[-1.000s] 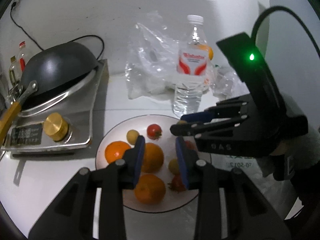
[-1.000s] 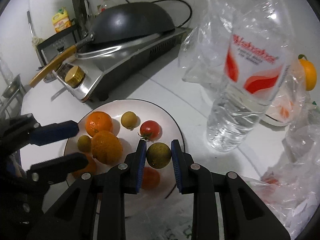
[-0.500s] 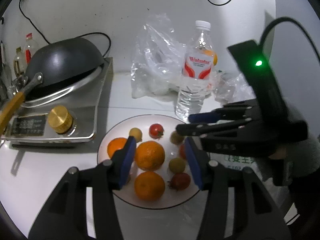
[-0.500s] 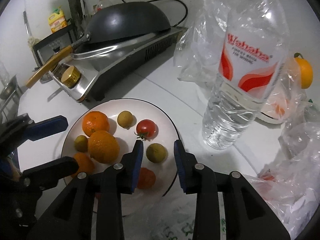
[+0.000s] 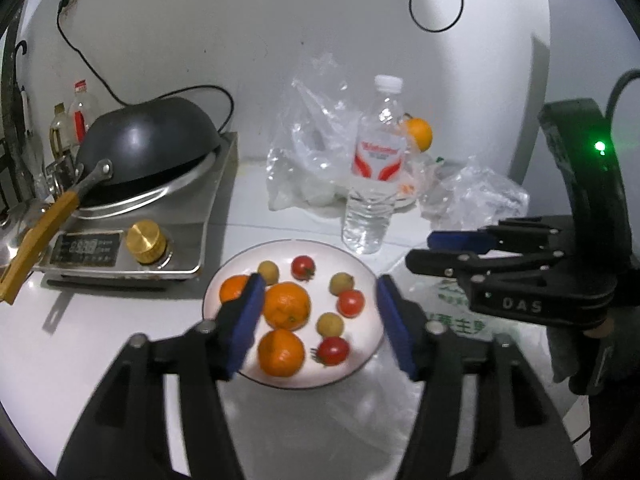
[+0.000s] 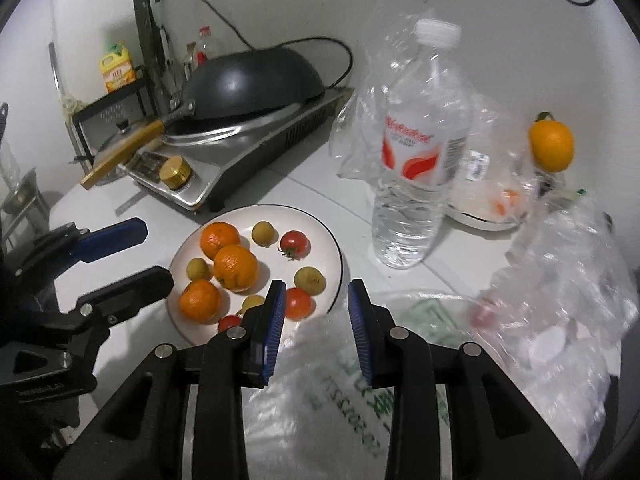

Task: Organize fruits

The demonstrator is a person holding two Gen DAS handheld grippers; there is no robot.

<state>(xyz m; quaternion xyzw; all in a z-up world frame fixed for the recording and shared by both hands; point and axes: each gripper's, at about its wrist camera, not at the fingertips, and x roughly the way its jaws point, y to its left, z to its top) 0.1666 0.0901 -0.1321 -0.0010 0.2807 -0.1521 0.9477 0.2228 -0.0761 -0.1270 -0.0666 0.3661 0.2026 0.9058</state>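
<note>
Both tools are matte black plastic linkages with silver rivets at the pivots, and the left gripper (image 5: 316,320) carries ribbed blue pads on its two fingers. The right gripper (image 6: 316,324) wears the same blue pads; seen from the left wrist, its body bears pale "DAS" lettering, a glowing green light and a black cable. A dark grey glove (image 5: 584,348) covers the hand gripping it.

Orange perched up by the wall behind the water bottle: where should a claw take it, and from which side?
Grip the orange across its middle, pads on its left and right flanks, coming in level from the front right. It stands taller than wide with its stem on top, so the sides are probably the steadiest hold. The water bottle and clear plastic bags crowd the left and lower approaches.
</note>
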